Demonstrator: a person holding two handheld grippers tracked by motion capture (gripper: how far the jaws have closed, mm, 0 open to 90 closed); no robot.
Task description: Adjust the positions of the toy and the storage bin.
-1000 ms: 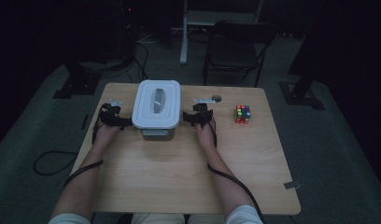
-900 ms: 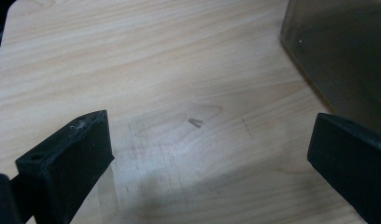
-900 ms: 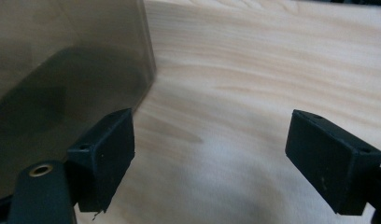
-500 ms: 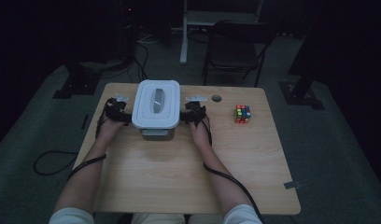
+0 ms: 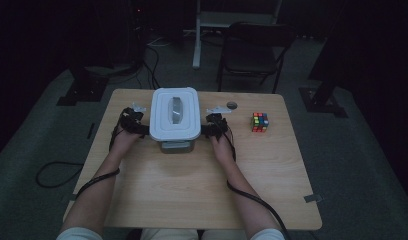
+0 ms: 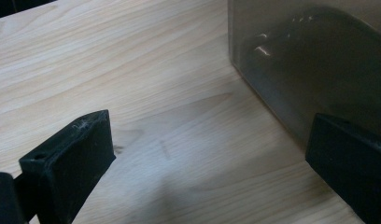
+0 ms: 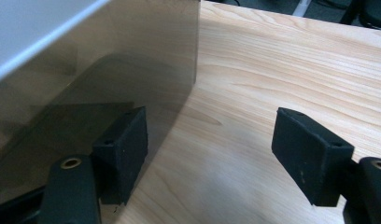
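A box with a white lid (image 5: pixel 174 114) and smoky see-through walls (image 6: pixel 319 60) stands at the table's far middle. My left gripper (image 5: pixel 141 130) sits against its left side and my right gripper (image 5: pixel 209 129) against its right side. In the left gripper view the left gripper (image 6: pixel 207 163) is open, one jaw in front of the box wall and bare wood between the jaws. In the right gripper view the right gripper (image 7: pixel 209 149) has one jaw against the box wall (image 7: pixel 109 70). Its jaws have just been closing, and only table shows between them.
A colourful puzzle cube (image 5: pixel 260 122) lies to the right of the box. A small dark round thing (image 5: pixel 232 105) lies near the far edge. The wooden table (image 5: pixel 192 190) stretches toward the person. A chair (image 5: pixel 252 55) stands behind the table.
The left hand has moved right, in against the box. The box has shifted a little to the right. The right gripper's jaws stand closer together.
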